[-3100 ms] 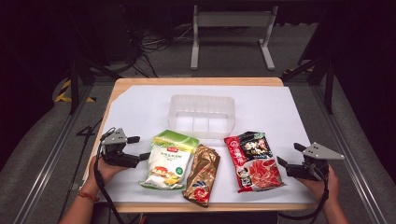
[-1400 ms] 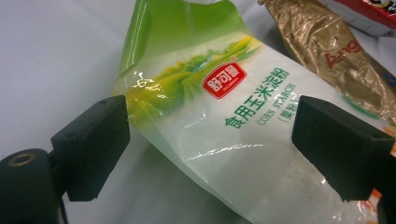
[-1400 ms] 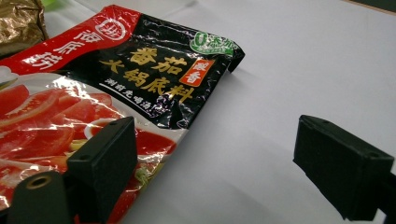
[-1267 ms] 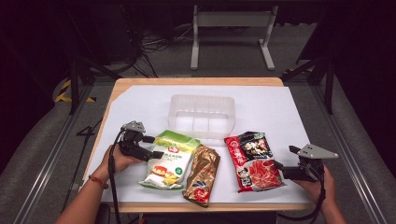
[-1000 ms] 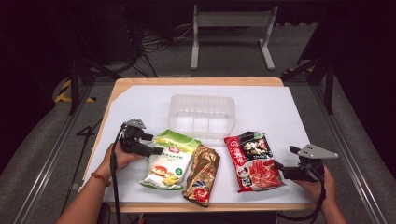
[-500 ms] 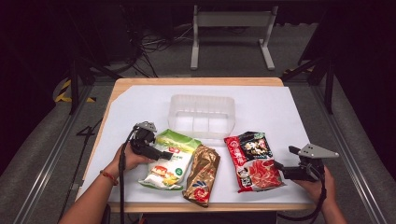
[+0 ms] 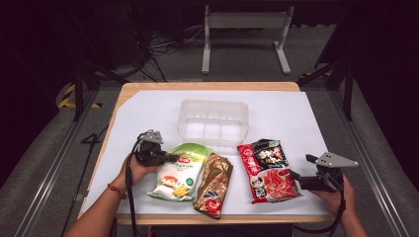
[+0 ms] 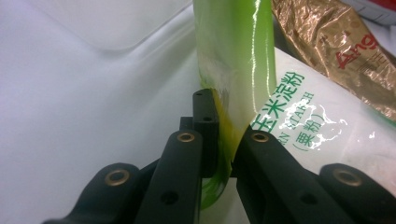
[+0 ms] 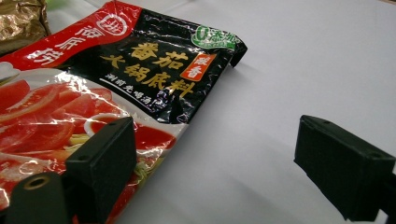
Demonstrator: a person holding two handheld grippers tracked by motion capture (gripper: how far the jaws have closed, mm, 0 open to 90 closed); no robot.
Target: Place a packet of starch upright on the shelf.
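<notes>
A green and white starch bag [image 7: 180, 170] lies at the front left of the white table cover. My left gripper [image 7: 170, 158] has just been closing, and its jaws now pinch the bag's green top edge [image 8: 224, 140]. A gold snack bag [image 7: 213, 183] lies against the starch bag's right side. To the right rests a red and black soup-base bag [image 7: 269, 170]. My right gripper [image 7: 295, 175] stands open beside that bag's right edge, with bare cover between its jaws [image 9: 215, 154].
A clear plastic tub [image 7: 213, 121] sits behind the bags at mid-table, with nothing in it. The wooden table edge [image 7: 207, 85] borders the white cover at the back. Dark floor, cables and a metal stand lie beyond.
My left hand slid right from the table's left side to the starch bag, and its jaws shut on the bag's top edge. The right gripper stayed put.
</notes>
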